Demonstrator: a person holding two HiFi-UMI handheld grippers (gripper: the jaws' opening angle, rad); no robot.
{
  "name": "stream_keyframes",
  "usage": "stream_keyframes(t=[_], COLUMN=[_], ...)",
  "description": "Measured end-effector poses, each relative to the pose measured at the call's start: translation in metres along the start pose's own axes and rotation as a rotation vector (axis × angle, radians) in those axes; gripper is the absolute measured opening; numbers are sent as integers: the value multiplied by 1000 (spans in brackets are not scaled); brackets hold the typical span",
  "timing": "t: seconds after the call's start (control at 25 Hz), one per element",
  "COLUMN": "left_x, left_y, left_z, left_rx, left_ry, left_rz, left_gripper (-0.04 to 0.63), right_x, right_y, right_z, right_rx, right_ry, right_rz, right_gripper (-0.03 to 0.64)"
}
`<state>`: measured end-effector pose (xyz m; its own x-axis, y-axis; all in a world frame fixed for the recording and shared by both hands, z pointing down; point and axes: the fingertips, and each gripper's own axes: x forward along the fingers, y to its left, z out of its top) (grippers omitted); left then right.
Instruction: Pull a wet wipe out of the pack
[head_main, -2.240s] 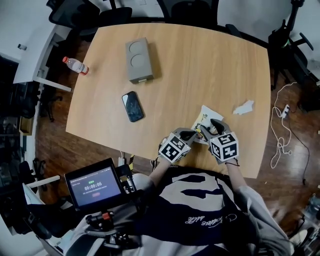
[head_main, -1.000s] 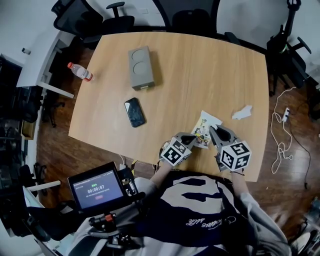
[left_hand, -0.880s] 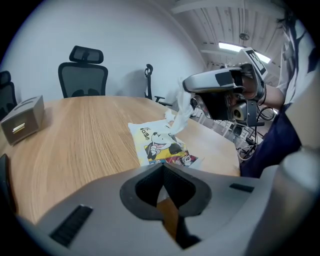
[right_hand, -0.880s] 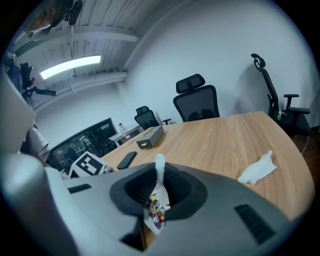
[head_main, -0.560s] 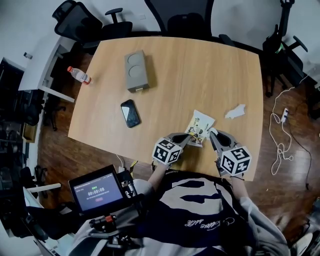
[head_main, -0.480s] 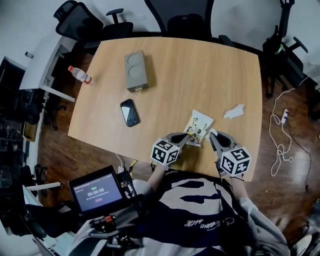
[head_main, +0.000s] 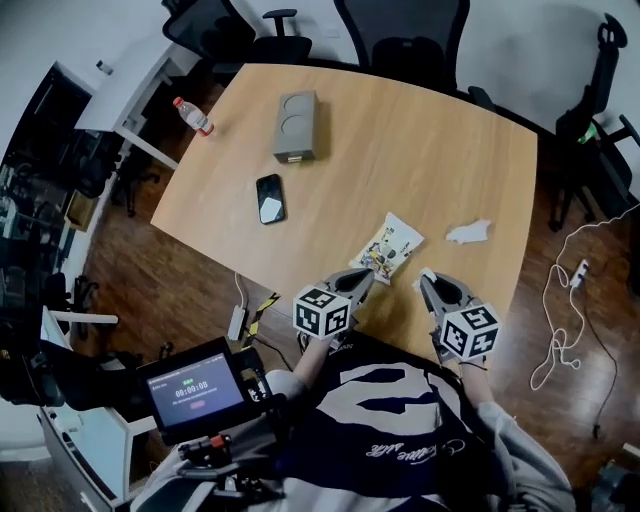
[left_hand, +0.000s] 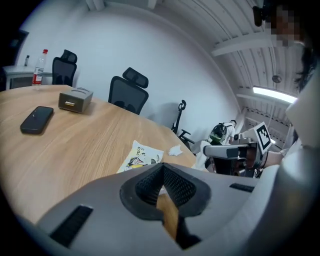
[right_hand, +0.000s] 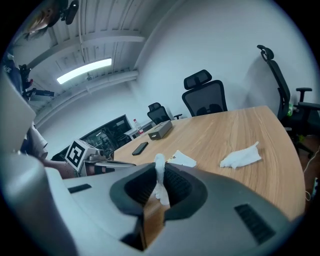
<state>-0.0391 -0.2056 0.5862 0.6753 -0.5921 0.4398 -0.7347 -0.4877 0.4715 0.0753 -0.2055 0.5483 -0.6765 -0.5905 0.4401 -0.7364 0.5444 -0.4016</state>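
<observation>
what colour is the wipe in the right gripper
White wipe, clearest in the right gripper view.

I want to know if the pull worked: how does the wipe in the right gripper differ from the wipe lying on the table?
The held wipe is pinched in the right gripper, jaws shut; the loose wipe is touched by nothing. The held wipe stands up as a narrow strip off the table; the loose wipe lies crumpled and spread on it. Both are white.

Left tongs (head_main: 364, 276) and right tongs (head_main: 425, 279) side by side, closed (right pinching wet wipe (right_hand: 159, 172))
</observation>
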Motion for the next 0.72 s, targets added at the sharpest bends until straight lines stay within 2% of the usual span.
stream_keyframes(t=[0.16, 0.32, 0.56, 0.72], left_x=[-15, -35, -65, -74], left_y=[-19, -31, -27, -23], left_z=[-17, -40, -57, -44], left_rx=[-36, -65, -102, -85], left_ry=[-23, -4, 5, -37], left_rz=[58, 113, 194, 169], left_gripper=[2, 2, 2, 2], right_x=[-4, -3, 8, 14], right_y=[4, 12, 31, 43], right_z=[-12, -27, -39, -37], right_rx=[-9, 4, 16, 8], right_ry=[30, 61, 94, 92], right_rz=[80, 147, 217, 224], right_gripper=[38, 38, 38, 38])
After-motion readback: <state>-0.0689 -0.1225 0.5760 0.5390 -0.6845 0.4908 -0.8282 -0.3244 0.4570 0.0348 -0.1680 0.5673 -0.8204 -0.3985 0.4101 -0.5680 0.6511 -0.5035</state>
